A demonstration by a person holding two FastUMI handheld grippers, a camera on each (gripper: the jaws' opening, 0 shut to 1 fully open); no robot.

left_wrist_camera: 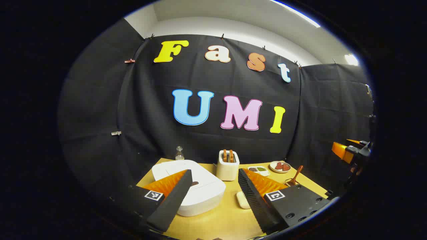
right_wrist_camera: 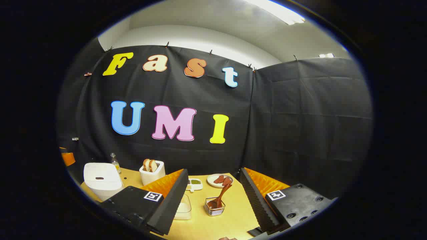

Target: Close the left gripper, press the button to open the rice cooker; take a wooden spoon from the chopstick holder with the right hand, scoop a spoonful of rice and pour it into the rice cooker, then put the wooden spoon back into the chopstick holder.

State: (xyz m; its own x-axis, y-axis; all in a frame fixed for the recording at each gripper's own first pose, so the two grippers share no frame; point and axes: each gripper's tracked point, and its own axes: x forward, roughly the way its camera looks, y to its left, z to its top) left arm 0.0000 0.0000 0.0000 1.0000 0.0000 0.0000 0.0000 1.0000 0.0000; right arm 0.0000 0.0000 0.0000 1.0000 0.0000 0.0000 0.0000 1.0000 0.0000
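Observation:
The white rice cooker [left_wrist_camera: 200, 191] sits with its lid down and a small dark button [left_wrist_camera: 195, 183] on top, just beyond my left gripper [left_wrist_camera: 215, 171], which is open above the table. It appears again at the far left as the rice cooker [right_wrist_camera: 101, 180]. A wooden spoon [right_wrist_camera: 220, 196] leans in a small wire chopstick holder [right_wrist_camera: 214, 208], ahead of and between the fingers of my open right gripper [right_wrist_camera: 214, 170]. Nothing is held. A shallow white rice container [right_wrist_camera: 183, 208] lies beside the holder, partly hidden by a finger. From the left side, the spoon [left_wrist_camera: 296, 175] stands at the right.
On the yellow table [left_wrist_camera: 220, 220] stand a white toaster [left_wrist_camera: 227, 165] with bread, a small glass bottle [left_wrist_camera: 179, 153], a two-part condiment dish [left_wrist_camera: 258, 170] and a plate [left_wrist_camera: 280, 166] of red slices. The right gripper [left_wrist_camera: 350, 150] hovers far right; black cloth walls close behind.

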